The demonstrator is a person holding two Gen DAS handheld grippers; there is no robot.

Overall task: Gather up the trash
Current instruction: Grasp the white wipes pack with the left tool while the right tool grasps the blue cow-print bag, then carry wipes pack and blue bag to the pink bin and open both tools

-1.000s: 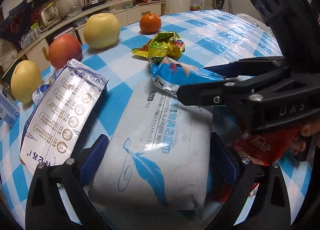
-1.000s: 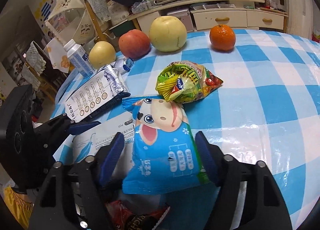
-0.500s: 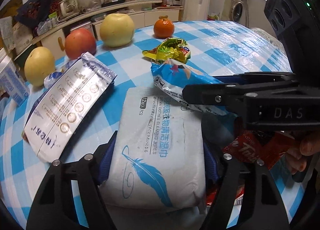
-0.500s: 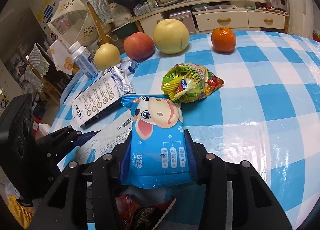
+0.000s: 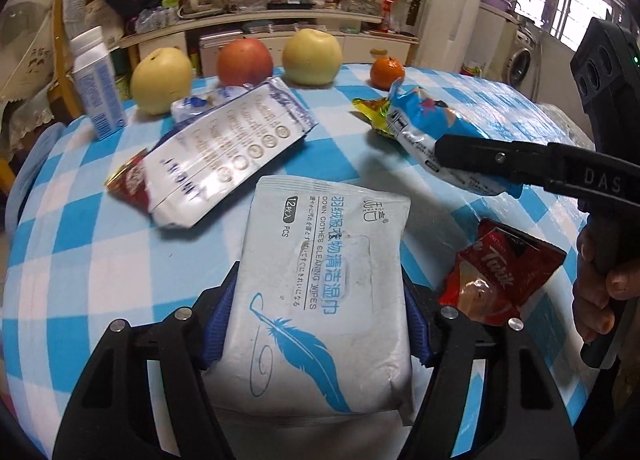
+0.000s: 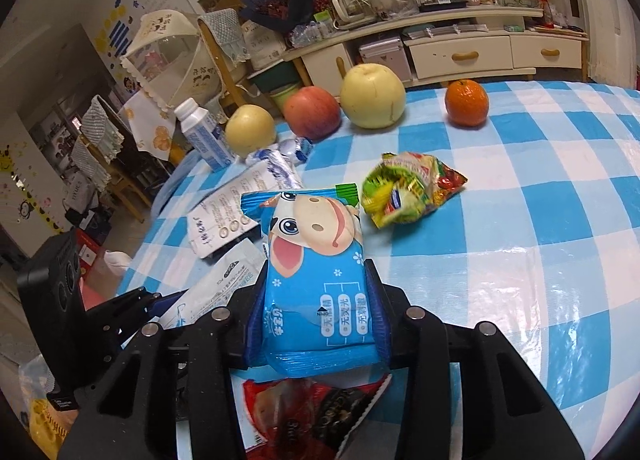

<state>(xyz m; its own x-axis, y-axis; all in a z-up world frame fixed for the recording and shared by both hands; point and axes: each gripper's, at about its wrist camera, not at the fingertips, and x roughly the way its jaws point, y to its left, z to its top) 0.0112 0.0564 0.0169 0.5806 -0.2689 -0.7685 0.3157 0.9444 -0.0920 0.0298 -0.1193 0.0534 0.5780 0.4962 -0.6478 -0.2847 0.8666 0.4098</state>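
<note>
Left to right across the checked table (image 5: 80,260), seen from the left wrist:

Far left, at ten o'clock from the left gripper (image 5: 316,324): a silver-white printed pouch (image 5: 224,164) lying slantwise, long axis running toward one o'clock, overlapping a red-gold wrapper (image 5: 130,184) at its lower left end. Nearer the left hand than the right; probably next in line.

Centre: jaws of the left gripper just closed, now half-narrowed and pressed on both long sides of the white wipes pack (image 5: 324,280). Pack's long axis straight out toward twelve o'clock, blue feather print near the jaws, label flap scuffed and grubby, body soft and slightly sagging. Seemingly just clear of the cloth.

Right, at three o'clock: a red snack wrapper (image 5: 504,280), crumpled, flat on the cloth, just beside the right-hand finger.

Far right, at two o'clock: right gripper (image 6: 316,324), jaws likewise just drawn in, clamped on the sides of the blue cow-face packet (image 6: 316,272), long axis ahead at twelve o'clock, glossy, flat. Beyond it at one o'clock, a crumpled green-yellow wrapper (image 6: 408,192) loose on the table.

Fruit (image 6: 372,100) ranged along the far edge, no trash.
</note>
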